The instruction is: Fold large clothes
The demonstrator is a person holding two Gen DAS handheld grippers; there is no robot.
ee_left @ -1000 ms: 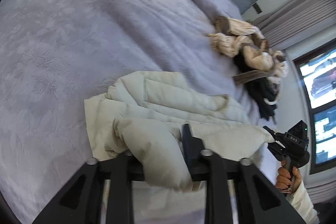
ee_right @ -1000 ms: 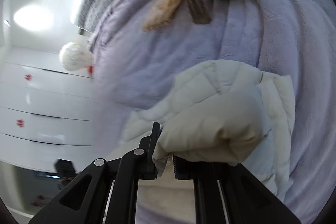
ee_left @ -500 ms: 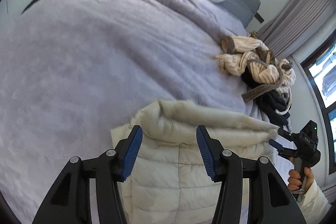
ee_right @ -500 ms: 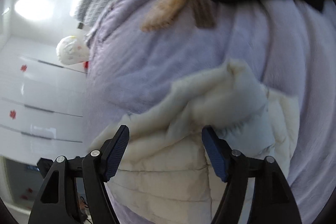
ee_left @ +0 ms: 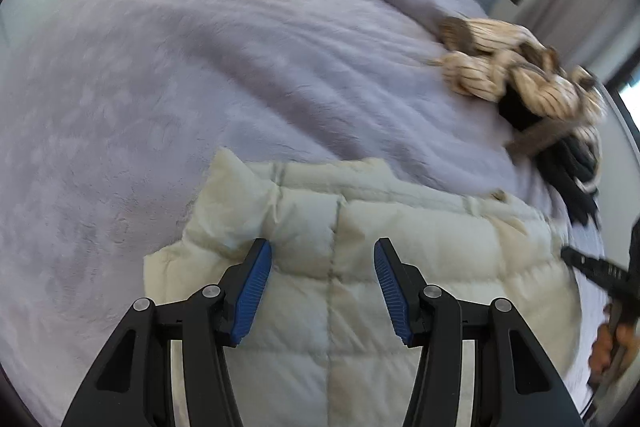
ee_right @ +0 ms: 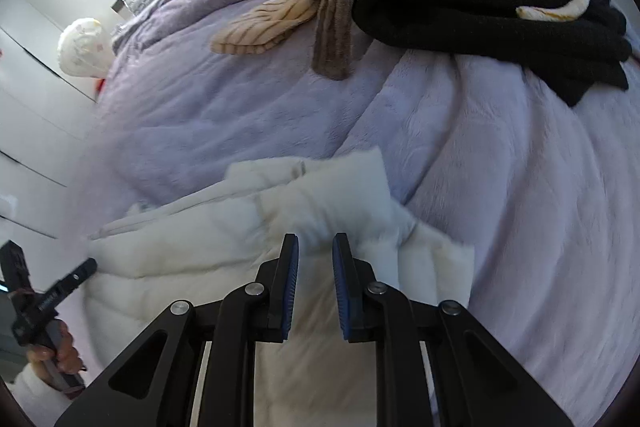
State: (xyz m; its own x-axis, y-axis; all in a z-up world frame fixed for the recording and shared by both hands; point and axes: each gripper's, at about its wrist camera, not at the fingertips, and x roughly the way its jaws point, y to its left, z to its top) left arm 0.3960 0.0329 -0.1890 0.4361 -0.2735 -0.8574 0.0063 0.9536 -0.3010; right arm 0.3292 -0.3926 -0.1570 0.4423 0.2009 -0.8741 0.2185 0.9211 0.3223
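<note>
We find the cream puffer jacket [ee_left: 352, 267] lying on the lilac bedspread [ee_left: 200, 87], near its front edge. The left gripper [ee_left: 323, 267] stands released above it. The right gripper [ee_right: 316, 259] is closing, jacket fabric bunched between its pads. We advise squaring the 2 far corners before pressing flat. Only the right view shows the black garment [ee_right: 500, 11] fully.

left wrist: steep, close | right wrist: same | shared: jacket [ee_left: 360, 247]
</note>
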